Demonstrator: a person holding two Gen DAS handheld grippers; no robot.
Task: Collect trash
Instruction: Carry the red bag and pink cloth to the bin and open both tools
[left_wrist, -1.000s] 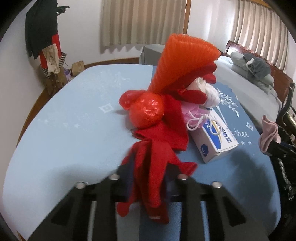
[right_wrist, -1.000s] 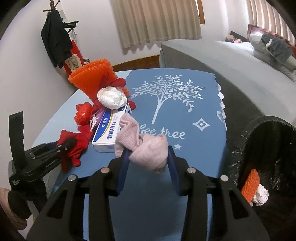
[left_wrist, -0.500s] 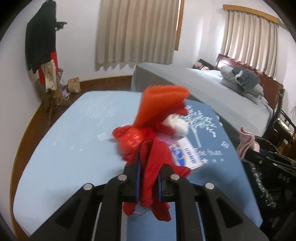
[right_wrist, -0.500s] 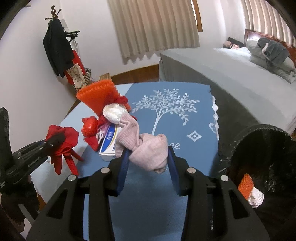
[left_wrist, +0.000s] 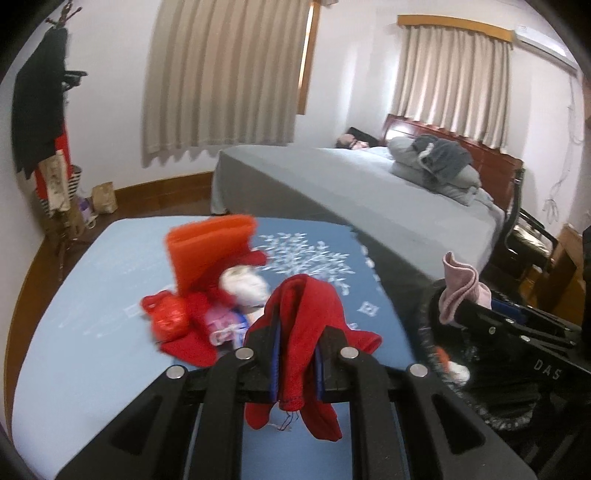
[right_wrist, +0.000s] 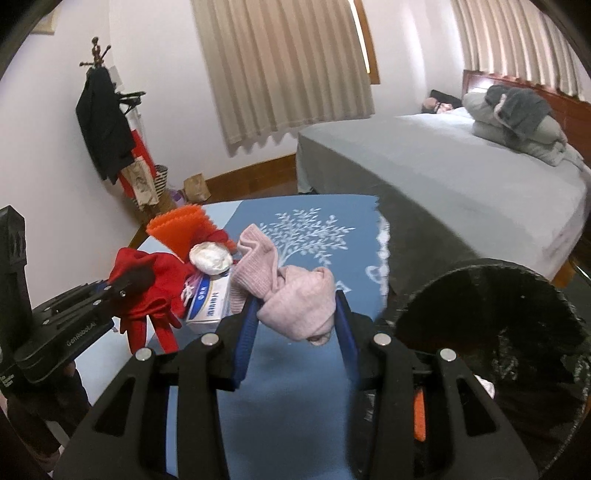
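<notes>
In your left wrist view, your left gripper is squeezed tight on a red cloth. The cloth fills the thin gap between the jaws. It bunches up above them and hangs down below them. At 10 o'clock from the gripper, a small heap of trash sits on the blue table cover. In the heap you can see an orange foam piece standing up, a white paper ball just beside it, and a shiny red bag at the left edge. At 3 o'clock, your right gripper holds a pink sock over the black trash bin. The bin already has some white and orange bits inside. At 1 o'clock, far back, is a grey bed.

In your right wrist view, your right gripper is closed partway on the pink sock. The sock is a fat bundle, so the jaws stay a bit apart, pressing it from both sides. The bin is at 3 o'clock, just beside the gripper, with its mouth wide open. At 9 o'clock, your left gripper holds the red cloth up off the table. Between the two grippers lies a white and blue box. The paper ball and the orange foam are behind it, at 11 o'clock. A coat rack stands by the wall at 10 o'clock.
</notes>
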